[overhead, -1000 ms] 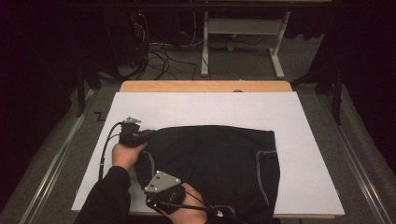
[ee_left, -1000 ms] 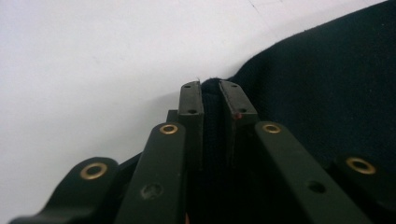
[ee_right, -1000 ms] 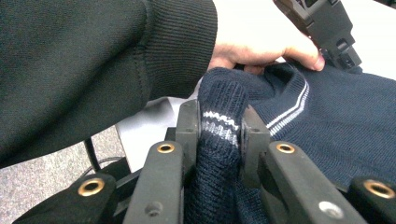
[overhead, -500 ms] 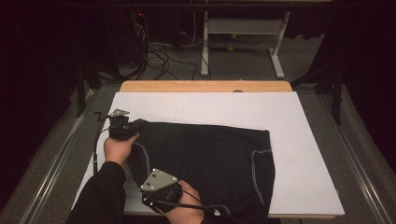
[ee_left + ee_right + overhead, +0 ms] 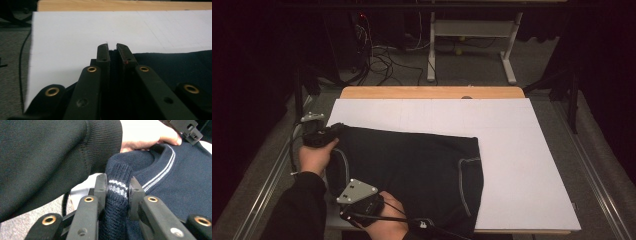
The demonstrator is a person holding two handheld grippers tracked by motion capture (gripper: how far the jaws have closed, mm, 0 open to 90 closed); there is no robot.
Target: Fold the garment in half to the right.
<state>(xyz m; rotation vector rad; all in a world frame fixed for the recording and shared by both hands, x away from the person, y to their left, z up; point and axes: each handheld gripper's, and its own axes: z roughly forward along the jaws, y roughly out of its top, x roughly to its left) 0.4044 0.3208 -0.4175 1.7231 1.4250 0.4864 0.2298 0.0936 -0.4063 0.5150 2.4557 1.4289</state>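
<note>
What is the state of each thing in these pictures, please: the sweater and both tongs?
Sweater: lying spread on the white board, gripped at two spots on its left side.
Left tongs: shut on a fold of the sweater.
Right tongs: shut on the striped edge of the sweater.

No readable text, label, brand, number or sign appears on anything here. The dark blue sweater [image 5: 175, 182] carries pale stripes at its collar and cuff (woven trim, not lettering). The white sheet [image 5: 522, 165] covering the table is blank apart from faint ruled lines, which may be pencil or fold marks; the high view is too soft to tell. The black jaws in both gripper views bear brass rivets and no markings. The grey plate [image 5: 357, 191] on the near gripper is plain.
</note>
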